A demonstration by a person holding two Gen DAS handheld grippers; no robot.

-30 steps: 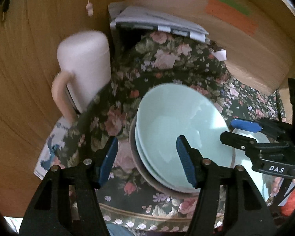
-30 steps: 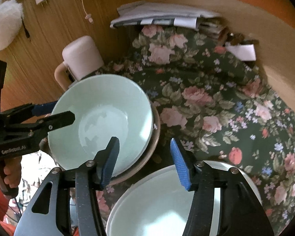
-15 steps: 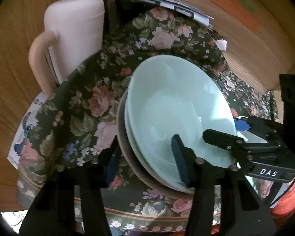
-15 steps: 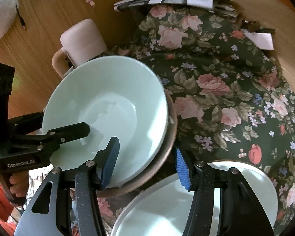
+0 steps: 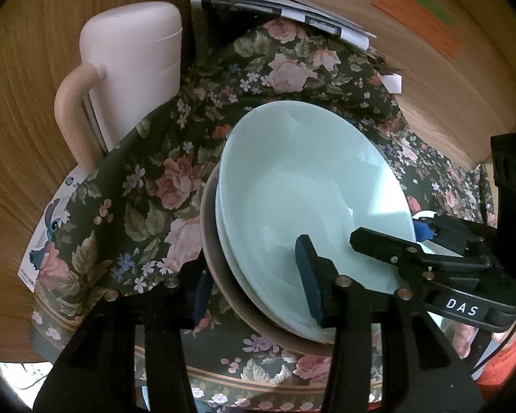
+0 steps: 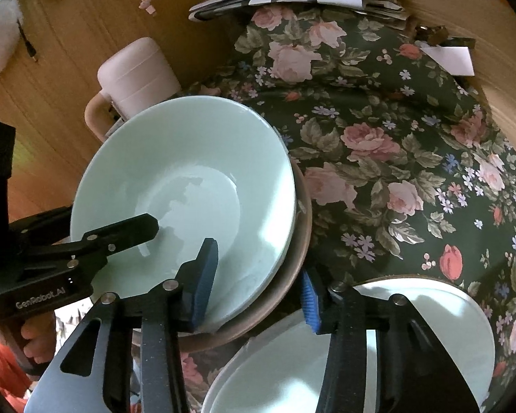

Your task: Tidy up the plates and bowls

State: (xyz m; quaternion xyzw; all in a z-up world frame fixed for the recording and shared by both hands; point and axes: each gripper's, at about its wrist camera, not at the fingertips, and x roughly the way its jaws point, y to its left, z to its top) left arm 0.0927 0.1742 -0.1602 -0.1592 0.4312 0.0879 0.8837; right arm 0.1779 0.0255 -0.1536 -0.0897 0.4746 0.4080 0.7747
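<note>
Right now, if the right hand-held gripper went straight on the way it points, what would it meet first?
Probably the stacked rims: the right hand-held gripper straddles the near edge of the green bowl and the brown dish under it. Depth is unclear.

- Warm, dim indoor light; the wooden wall curves strongly under fisheye distortion, and the corners go black.
- Soft glare on the pale green bowl (image 5: 313,199) and on the white plate (image 6: 430,337).
- The fingers (image 6: 203,275) cast shadows inside the bowl.
- Focus is fairly sharp, with slight softness at the edges.
</note>
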